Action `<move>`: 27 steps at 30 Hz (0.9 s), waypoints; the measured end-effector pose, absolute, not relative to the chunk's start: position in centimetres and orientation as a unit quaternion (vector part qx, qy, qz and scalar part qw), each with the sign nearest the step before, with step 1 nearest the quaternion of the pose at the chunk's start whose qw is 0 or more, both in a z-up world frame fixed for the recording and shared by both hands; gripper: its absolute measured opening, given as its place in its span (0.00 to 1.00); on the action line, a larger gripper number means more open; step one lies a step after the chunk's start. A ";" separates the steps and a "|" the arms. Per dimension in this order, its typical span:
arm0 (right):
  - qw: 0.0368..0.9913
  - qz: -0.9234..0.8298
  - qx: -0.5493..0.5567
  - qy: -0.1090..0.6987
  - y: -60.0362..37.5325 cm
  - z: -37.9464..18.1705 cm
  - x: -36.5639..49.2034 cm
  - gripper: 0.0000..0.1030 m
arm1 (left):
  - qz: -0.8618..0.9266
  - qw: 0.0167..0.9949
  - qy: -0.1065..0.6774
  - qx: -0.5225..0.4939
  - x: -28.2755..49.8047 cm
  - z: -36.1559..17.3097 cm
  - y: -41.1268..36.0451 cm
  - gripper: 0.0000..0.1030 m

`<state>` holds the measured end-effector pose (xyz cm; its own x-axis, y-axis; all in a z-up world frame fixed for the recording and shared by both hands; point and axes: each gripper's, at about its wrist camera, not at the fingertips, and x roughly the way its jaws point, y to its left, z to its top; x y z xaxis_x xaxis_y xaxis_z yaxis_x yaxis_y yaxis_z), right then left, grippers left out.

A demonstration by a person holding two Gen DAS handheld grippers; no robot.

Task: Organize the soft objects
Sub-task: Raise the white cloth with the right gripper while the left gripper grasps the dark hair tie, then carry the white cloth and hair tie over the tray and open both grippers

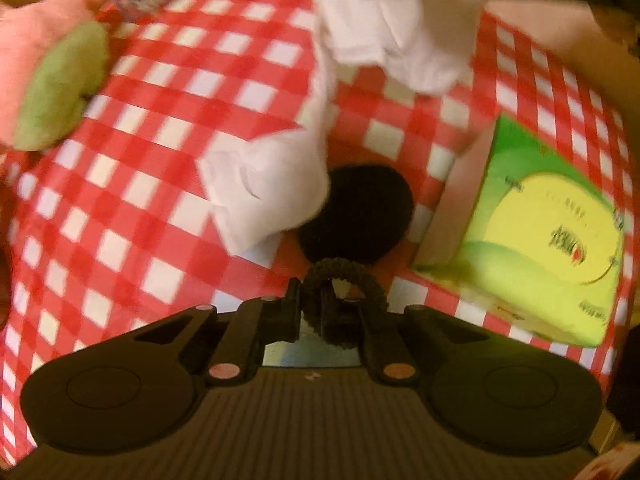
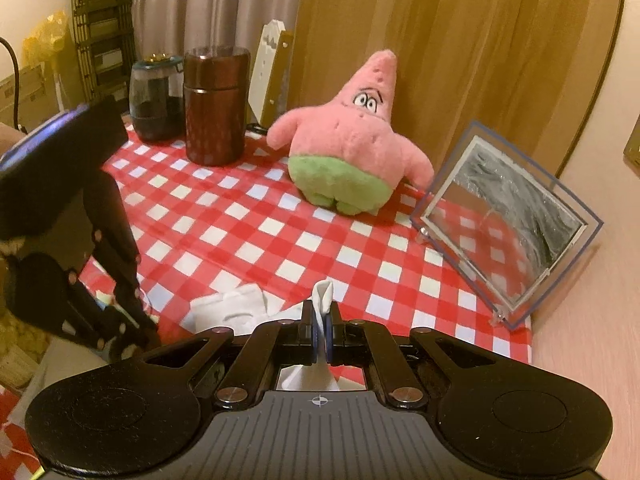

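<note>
My left gripper (image 1: 316, 300) is shut on a black coiled hair tie (image 1: 344, 280) and holds it just above the checkered table. A black round pom-pom (image 1: 360, 212) lies right ahead of it. My right gripper (image 2: 321, 320) is shut on a white tissue (image 2: 323, 296); in the left wrist view the tissue (image 1: 384, 36) hangs from it down to the table (image 1: 264, 184). A pink and green starfish plush (image 2: 352, 140) stands at the back of the table, also at the left edge of the left wrist view (image 1: 52, 80).
A green and yellow tissue box (image 1: 532, 232) lies right of the pom-pom. A clear plastic box (image 2: 508, 220) on its side stands at the table's right edge. A brown canister (image 2: 216, 108) and a dark jar (image 2: 154, 100) stand at the back. The left gripper's body (image 2: 72, 216) is at left.
</note>
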<state>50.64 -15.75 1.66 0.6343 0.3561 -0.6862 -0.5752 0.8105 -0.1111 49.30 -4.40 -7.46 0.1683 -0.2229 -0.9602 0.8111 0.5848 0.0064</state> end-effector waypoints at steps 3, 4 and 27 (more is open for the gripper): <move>0.893 0.268 -0.160 0.324 -15.2 3.2 50.1 0.04 | -0.340 0.741 0.520 0.254 49.5 -5.2 -3.2 0.08; 0.895 0.271 -0.159 0.316 -15.0 4.0 49.8 0.04 | -0.333 0.750 0.516 0.247 49.4 -4.4 -2.7 0.08; 0.890 0.389 -0.164 0.172 -0.6 19.9 39.2 0.04 | -0.187 0.851 0.466 0.156 38.0 10.5 13.3 0.08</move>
<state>39.18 -0.57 19.94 0.6383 0.6354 -0.4346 -0.7486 0.6439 -0.1581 37.96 13.28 10.47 0.4964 -0.1722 -0.8509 0.4634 0.8814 0.0920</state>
